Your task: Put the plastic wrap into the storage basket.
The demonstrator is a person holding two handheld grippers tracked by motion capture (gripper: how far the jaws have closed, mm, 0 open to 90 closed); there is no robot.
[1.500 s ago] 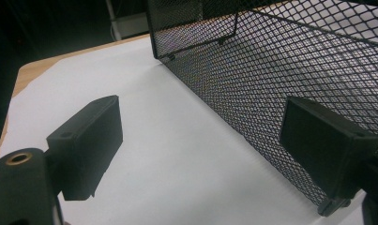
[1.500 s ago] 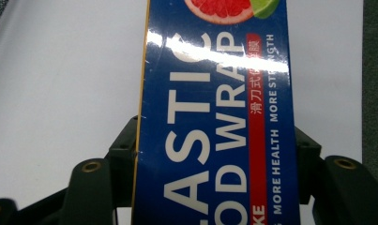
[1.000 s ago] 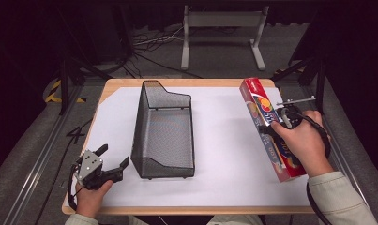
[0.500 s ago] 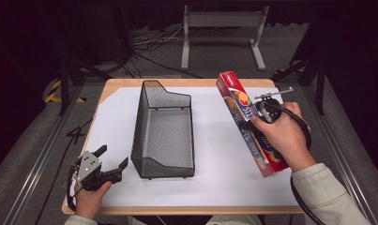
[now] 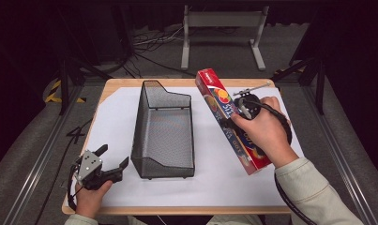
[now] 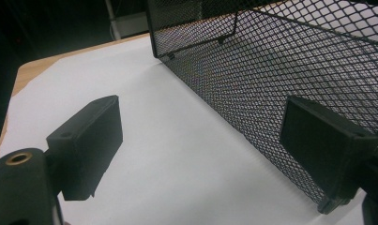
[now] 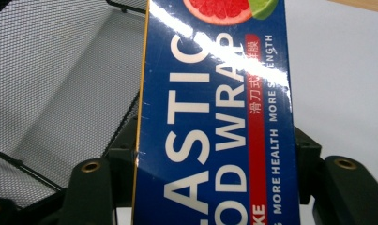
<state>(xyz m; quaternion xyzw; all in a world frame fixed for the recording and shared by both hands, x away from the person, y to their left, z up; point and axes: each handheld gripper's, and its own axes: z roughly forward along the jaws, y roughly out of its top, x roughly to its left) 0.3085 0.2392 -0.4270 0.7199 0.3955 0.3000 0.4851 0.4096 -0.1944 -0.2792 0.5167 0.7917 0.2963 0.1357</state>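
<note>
In the high view, the right gripper (image 5: 233,123) clamped the long plastic wrap box (image 5: 229,119) just right of the black mesh basket (image 5: 165,129), while the left gripper (image 5: 112,161) sat by the basket's near left corner, jaws spread and empty. The left gripper view showed both pads apart, one beside the basket's wall (image 6: 271,75). The right gripper view showed the box (image 7: 215,117) held between the jaws, the basket (image 7: 60,84) to its left.

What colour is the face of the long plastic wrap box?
Dark blue with white lettering and a red stripe, on the long cardboard plastic wrap box; clearest in the right gripper view.
</note>
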